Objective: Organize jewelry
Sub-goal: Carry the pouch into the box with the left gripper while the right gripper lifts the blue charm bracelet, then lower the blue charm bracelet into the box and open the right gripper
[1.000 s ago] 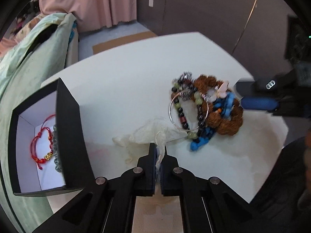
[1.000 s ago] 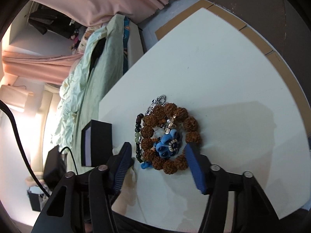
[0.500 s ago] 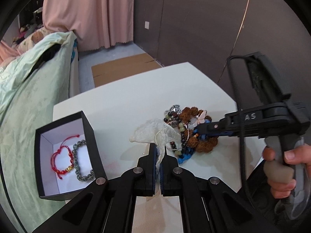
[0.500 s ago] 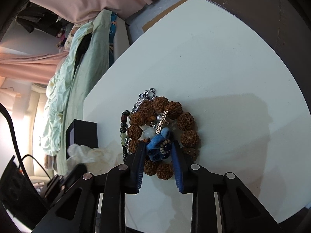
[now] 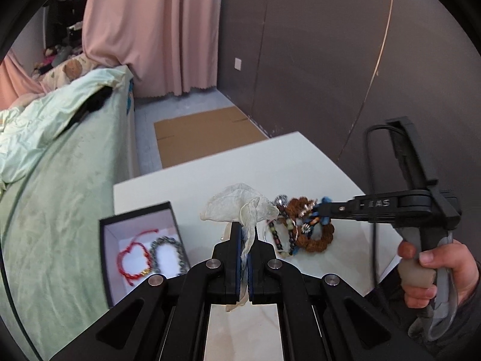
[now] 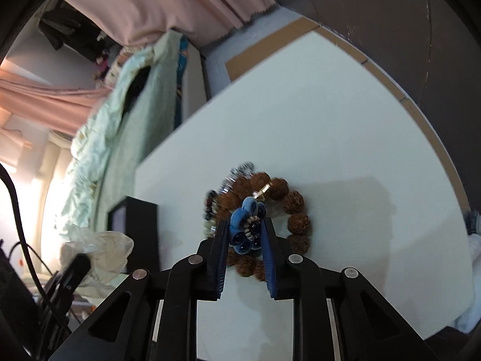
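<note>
while the left gripper [image 5: 245,240] pinches a cream pouch [image 5: 240,207], the right gripper's [image 6: 245,234] just-closing jaws clasp a blue beaded bracelet [image 6: 245,225].

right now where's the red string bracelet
In the left wrist view, the red string bracelet lies inside the open black box, lower left, beside a grey beaded bracelet.

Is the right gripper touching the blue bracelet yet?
Touching. The right wrist view shows the right gripper with both jaws, just closing, pressed against the blue bracelet between them.
</note>
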Available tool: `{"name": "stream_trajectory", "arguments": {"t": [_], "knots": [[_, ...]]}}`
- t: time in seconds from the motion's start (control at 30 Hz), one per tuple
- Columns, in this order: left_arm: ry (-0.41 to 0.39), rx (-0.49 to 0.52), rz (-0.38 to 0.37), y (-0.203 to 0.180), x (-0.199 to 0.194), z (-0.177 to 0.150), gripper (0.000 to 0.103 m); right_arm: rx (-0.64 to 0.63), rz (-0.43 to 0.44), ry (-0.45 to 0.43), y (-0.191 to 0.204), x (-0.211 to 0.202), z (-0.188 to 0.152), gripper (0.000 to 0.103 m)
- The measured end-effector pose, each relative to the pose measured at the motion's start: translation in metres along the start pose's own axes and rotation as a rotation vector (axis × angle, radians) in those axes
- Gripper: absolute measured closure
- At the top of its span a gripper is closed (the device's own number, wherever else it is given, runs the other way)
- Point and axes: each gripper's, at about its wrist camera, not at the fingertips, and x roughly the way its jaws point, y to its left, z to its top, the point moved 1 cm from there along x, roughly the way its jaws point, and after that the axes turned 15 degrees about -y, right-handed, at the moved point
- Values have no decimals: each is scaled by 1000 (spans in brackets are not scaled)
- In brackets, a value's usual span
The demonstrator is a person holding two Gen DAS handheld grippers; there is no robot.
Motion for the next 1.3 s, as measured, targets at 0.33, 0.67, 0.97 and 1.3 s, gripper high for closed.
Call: {"name": "stream_trajectory", "arguments": {"t": [0.33,0.67,0.97,1.3], "knots": [[-29,-32,40,30,-9,12,101,22,97,-81,22,-34,12,81],[35,-111,69,66,7,3,99,-24,229,-110,64,-32,6,81],[7,-214,128,100,1,-13,11,-102,337,-92,104,-15,-2,81],[6,-233,199,134,-18,-24,11,-134,376,-2,139,24,-21,81]]}}
